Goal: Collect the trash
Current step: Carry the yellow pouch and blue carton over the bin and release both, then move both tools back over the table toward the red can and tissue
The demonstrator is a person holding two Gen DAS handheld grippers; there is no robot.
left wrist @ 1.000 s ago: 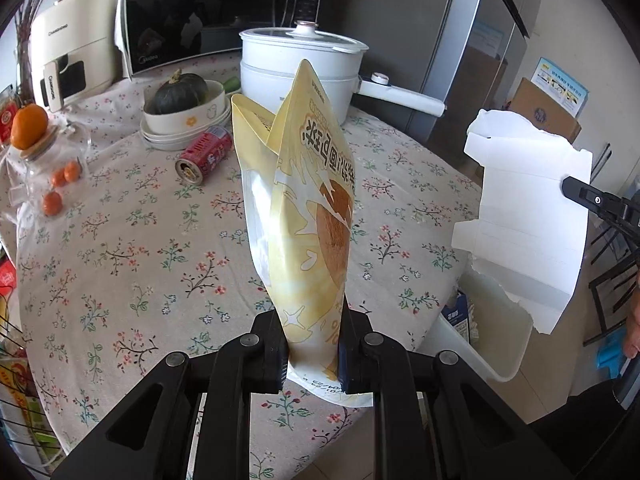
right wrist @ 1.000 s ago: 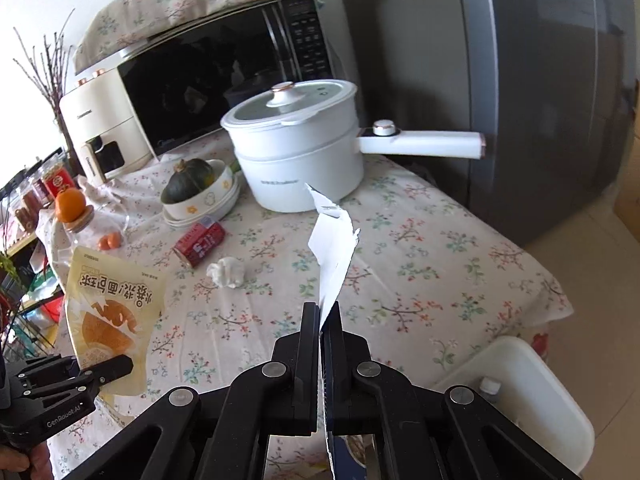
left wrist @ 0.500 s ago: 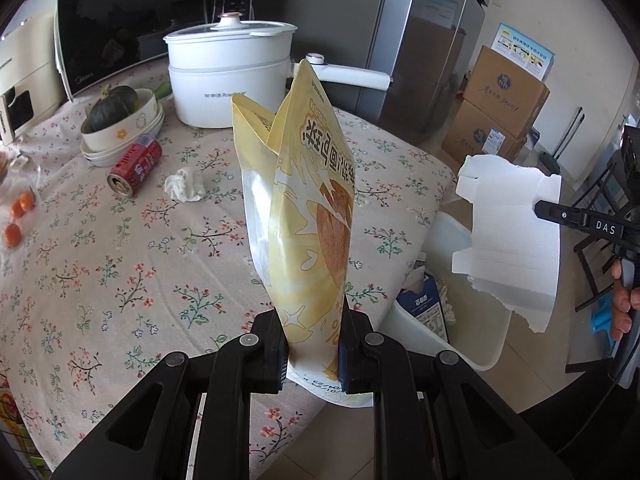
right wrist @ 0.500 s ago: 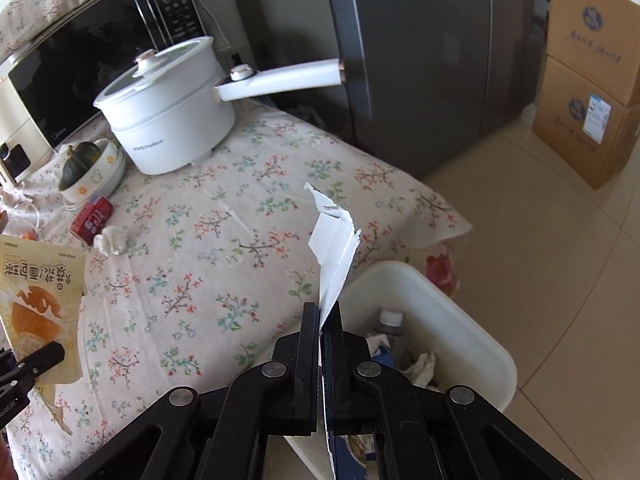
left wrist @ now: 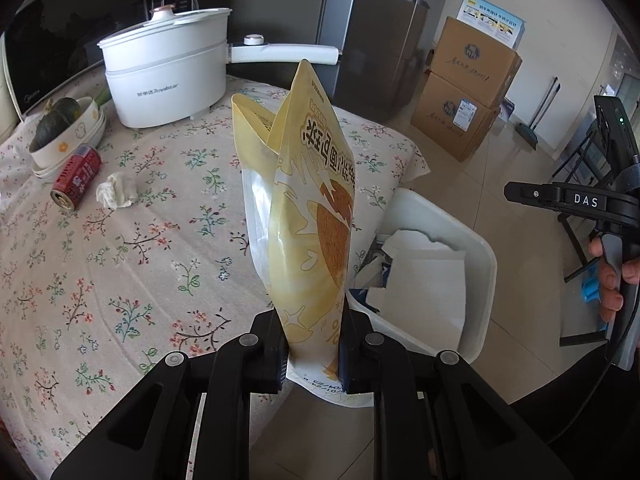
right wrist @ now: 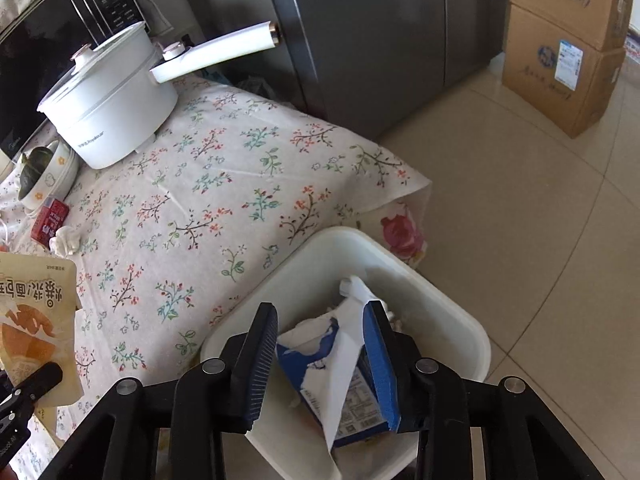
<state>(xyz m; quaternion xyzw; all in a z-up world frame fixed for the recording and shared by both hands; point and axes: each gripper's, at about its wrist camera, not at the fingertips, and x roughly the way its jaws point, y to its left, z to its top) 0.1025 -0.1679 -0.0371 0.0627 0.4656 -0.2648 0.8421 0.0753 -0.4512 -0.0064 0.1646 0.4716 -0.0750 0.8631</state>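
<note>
One pouch (left wrist: 308, 216), one bin (right wrist: 472, 332)

"Royalstar" on the white pot (left wrist: 164, 80); "DAS" on the right tongs' (left wrist: 516, 192) black arm.

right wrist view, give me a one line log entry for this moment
left gripper: shut on yellow bag | right gripper: open over bin | torn carton: in bin

A home kitchen: behind the floral-clothed table (left wrist: 120, 248) stand a microwave (left wrist: 72, 36) and fridge (right wrist: 372, 32), with a white pot (left wrist: 164, 76) on it and cardboard boxes (left wrist: 464, 92) beyond.
</note>
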